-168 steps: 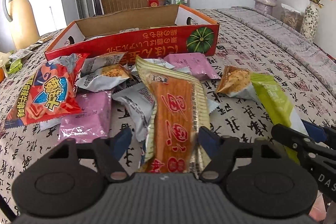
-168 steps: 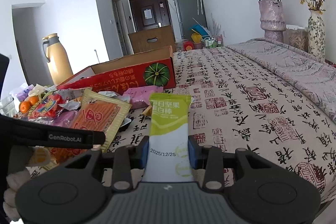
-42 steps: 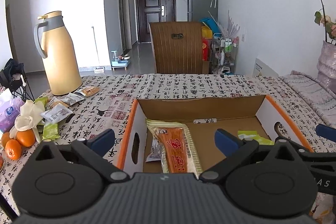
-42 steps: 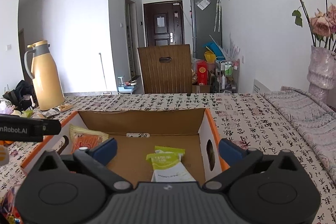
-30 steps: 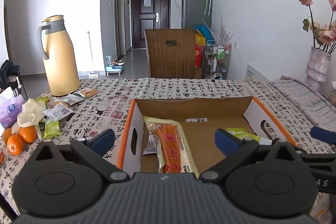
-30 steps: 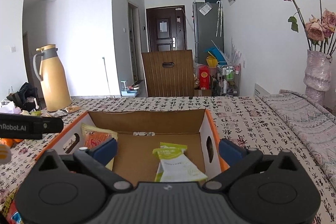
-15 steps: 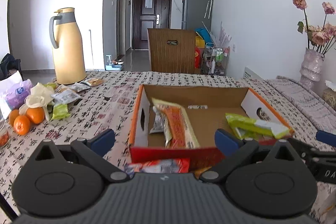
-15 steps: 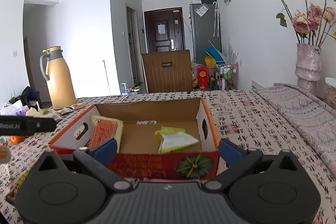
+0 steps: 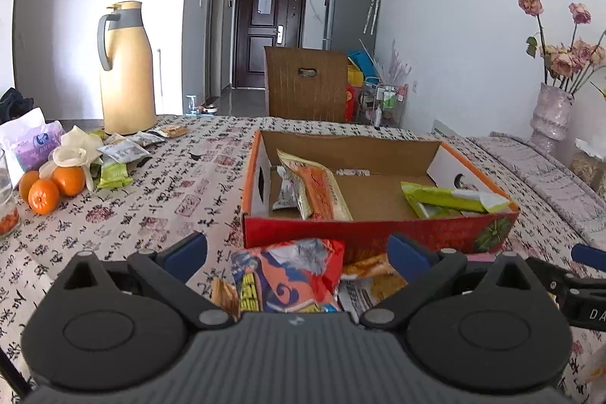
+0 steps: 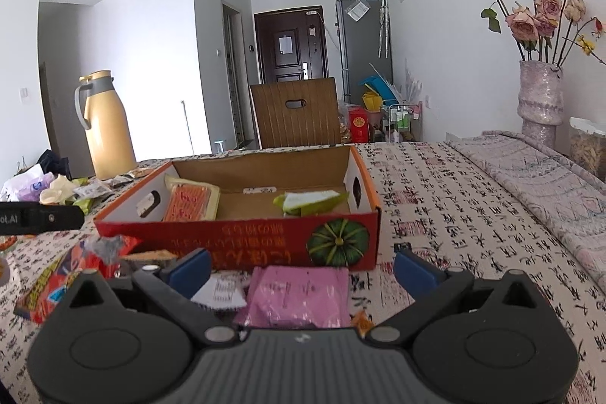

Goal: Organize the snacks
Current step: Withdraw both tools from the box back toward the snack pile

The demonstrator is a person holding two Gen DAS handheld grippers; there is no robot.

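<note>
on the cloth-covered table printed with black characters, a shallow red cardboard box sits open in front of both tools. inside it, an orange snack packet leans against the left end with a small silver packet tucked beside it, and a green bar packet lies at the right end, one tip resting on the front wall. the left gripper hangs above the loose pile just before the box, its blue fingers spread wide with nothing between them; right below lies a red and blue crinkled bag, flanked by a yellowish packet. the right gripper is likewise spread and empty, hovering over a pink packet that lies just in front of the box's pumpkin picture, with a white-labelled packet touching its left edge. away to the left on the table stand a tan thermos jug, three oranges and a scatter of small packets. at the far right stands a pale vase of dried roses.
</note>
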